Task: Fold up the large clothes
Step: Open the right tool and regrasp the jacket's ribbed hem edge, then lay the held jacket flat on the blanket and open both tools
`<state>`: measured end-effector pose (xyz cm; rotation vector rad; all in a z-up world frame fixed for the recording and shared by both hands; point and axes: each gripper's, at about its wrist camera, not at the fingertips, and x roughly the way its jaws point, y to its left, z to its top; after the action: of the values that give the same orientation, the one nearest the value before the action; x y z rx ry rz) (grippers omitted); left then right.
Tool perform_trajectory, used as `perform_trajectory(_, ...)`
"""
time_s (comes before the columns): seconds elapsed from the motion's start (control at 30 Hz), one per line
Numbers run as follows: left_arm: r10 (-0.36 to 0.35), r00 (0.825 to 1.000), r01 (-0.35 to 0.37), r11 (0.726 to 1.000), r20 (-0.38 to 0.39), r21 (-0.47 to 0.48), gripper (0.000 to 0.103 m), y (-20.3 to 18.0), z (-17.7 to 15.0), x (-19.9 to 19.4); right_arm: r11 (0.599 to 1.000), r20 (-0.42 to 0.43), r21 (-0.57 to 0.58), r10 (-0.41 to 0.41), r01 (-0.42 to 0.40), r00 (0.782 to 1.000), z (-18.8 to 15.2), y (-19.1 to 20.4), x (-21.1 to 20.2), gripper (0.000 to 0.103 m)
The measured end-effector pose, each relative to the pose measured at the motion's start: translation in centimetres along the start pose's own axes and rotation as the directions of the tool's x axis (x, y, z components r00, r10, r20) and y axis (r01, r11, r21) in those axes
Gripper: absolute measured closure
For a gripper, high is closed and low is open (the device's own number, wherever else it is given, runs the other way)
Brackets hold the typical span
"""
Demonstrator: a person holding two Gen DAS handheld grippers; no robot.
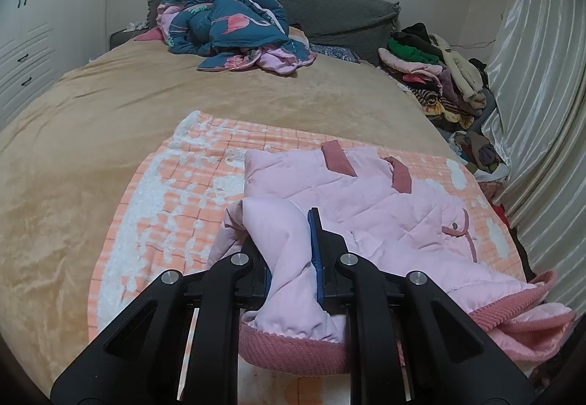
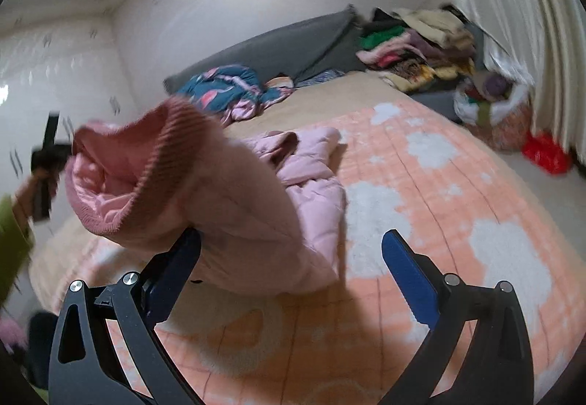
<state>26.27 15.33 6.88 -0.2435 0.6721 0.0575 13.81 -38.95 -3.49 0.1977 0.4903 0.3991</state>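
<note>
Pink jacket lifted over a cluttered bed

Left claw pinches the sleeve; right claw spread wide — clothes pile and quilt behind.

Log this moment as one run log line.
left gripper: shut on pink jacket sleeve | right gripper: open | fold: unfinished

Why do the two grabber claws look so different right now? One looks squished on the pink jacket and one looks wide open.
The left gripper is shut on the pink jacket, pinching a sleeve near its ribbed cuff. The right gripper is open, with nothing pinched.
The left gripper lifts its piece off the orange blanket; the right gripper only has jacket against one finger.
Both have blue pads and black arms.
</note>
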Motion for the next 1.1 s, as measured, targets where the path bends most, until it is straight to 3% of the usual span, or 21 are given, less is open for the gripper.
perform_trajectory(0.03, 0.001, 1.000, -0.001, 1.000, 0.000, 0.000, 0.095, -0.1, 0.0, 0.1, 1.000, -0.001, -0.019, -0.011, 0.011, 1.000, 0.3, 0.5, 0.6, 0.005)
perform_trajectory(0.07, 0.003, 1.000, -0.003, 1.000, 0.002, -0.003, 0.095, 0.0, 0.1, 0.0, 0.999, 0.002, -0.034, -0.016, 0.016, 1.000, 0.6, 0.8, 1.1, 0.016)
perform_trajectory(0.1, 0.004, 1.000, -0.004, 1.000, 0.004, -0.005, 0.095, 0.0, 0.2, 0.0, 0.999, 0.005, -0.051, -0.003, 0.003, 1.000, 0.9, 1.1, 1.6, 0.029)
perform_trajectory(0.13, 0.004, 1.000, -0.004, 1.000, 0.009, -0.008, 0.095, 0.1, 0.3, 0.0, 0.996, 0.001, -0.090, 0.028, -0.027, 1.000, 1.5, 1.7, 2.1, 0.058)
perform_trajectory(0.17, 0.007, 1.000, -0.006, 1.000, 0.011, -0.010, 0.095, -0.1, 0.3, 0.1, 0.994, -0.004, -0.112, 0.013, -0.013, 1.000, 1.9, 2.0, 2.6, 0.069)
perform_trajectory(0.27, 0.016, 1.000, -0.016, 1.000, 0.016, -0.016, 0.095, -0.2, 0.7, 0.4, 0.984, -0.002, -0.175, -0.034, 0.033, 0.999, 3.9, 3.1, 3.9, 0.084)
perform_trajectory(0.53, 0.045, 0.998, -0.043, 0.998, 0.041, -0.040, 0.095, 1.3, 3.1, 1.4, 0.966, 0.117, -0.214, -0.121, 0.144, 0.986, 11.9, 5.3, 7.6, 0.088)
perform_trajectory(0.77, 0.071, 0.996, -0.071, 0.997, 0.049, -0.001, 0.094, 1.4, 4.9, 3.2, 0.957, 0.087, -0.179, -0.215, 0.227, 0.973, 17.8, 4.8, 14.1, 0.088)
perform_trajectory(1.1, 0.108, 0.993, -0.110, 0.993, 0.053, 0.031, 0.094, 0.3, 5.5, 6.6, 0.954, -0.001, -0.092, -0.287, 0.286, 0.958, 18.7, 3.3, 20.4, 0.087)
